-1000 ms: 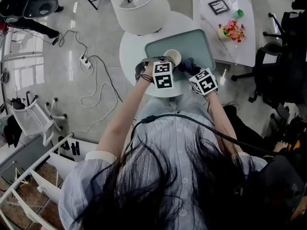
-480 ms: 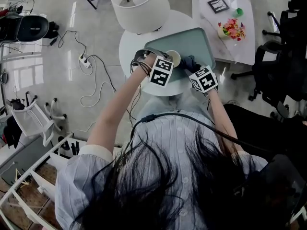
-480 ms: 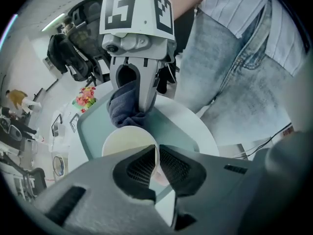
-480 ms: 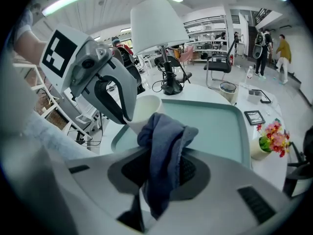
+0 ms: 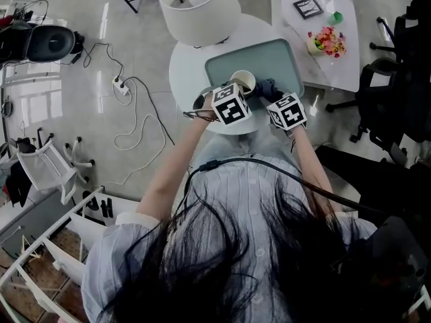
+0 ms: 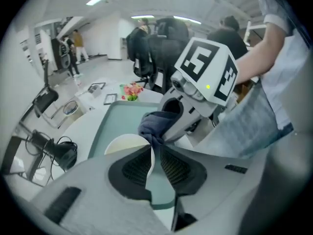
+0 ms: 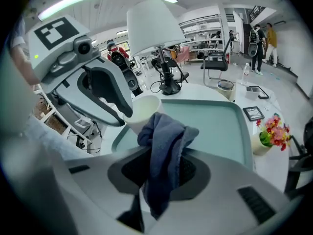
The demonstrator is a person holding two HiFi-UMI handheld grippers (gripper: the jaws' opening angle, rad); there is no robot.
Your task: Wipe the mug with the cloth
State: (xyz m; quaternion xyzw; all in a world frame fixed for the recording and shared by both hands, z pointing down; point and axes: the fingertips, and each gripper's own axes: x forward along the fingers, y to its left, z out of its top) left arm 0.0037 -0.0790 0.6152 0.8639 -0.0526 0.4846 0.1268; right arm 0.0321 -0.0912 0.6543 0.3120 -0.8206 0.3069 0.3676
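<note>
A cream mug (image 6: pixel 124 143) is over the near left part of the teal tray (image 5: pixel 269 56). My left gripper (image 6: pixel 155 150) is shut on the mug's rim, with the thin wall pinched between its pads. From the right gripper view the mug (image 7: pixel 142 111) hangs from the left gripper's fingers (image 7: pixel 110 99). A dark blue-grey cloth (image 7: pixel 164 146) is bunched between the jaws of my right gripper (image 7: pixel 164 158), which is shut on it. The cloth (image 6: pixel 156 121) sits just beside the mug's right side; I cannot tell whether they touch.
The tray lies on a round white table (image 5: pixel 185 73) under a white lampshade (image 5: pixel 199 9). A second table at the back right holds a flower pot (image 5: pixel 324 42) and a small frame (image 5: pixel 307 8). Cables and a power strip (image 5: pixel 120 86) lie on the floor at left.
The left gripper's marker cube has rolled and shifted slightly right, with the mug still in its jaws. The right gripper and cloth have kept still.
</note>
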